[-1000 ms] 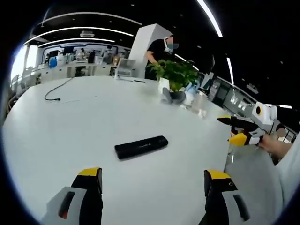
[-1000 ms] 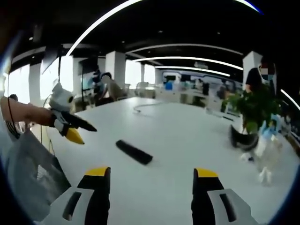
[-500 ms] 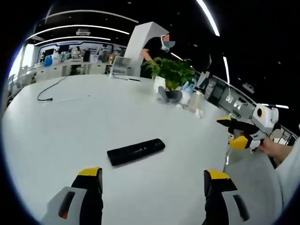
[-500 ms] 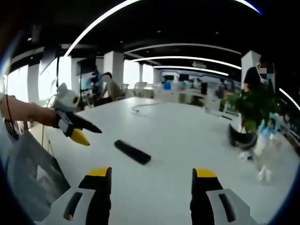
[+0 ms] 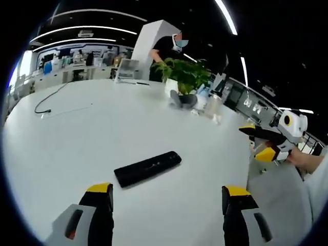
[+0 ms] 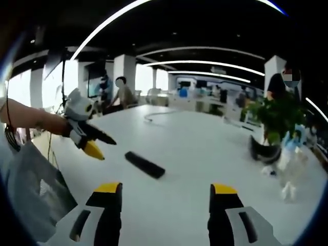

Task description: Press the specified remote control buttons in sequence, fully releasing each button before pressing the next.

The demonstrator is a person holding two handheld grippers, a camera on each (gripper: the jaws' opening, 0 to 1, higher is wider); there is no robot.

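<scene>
Remote (image 5: 147, 168) lies flat on the table (image 5: 77, 138), ahead of both jaw pairs, untouched. Left gripper (image 5: 166, 197) and right gripper (image 6: 165, 195) gape wide, holding nothing. Potted plant (image 5: 184, 82) well beyond.

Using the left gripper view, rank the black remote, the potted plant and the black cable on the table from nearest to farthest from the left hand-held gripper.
1. The black remote lies on the white table just ahead of the left hand-held gripper, between its open jaws.
2. The potted plant stands well beyond, ahead and to the right.
3. The black cable lies far off to the left; roughly as distant as the plant, too close to call.
</scene>
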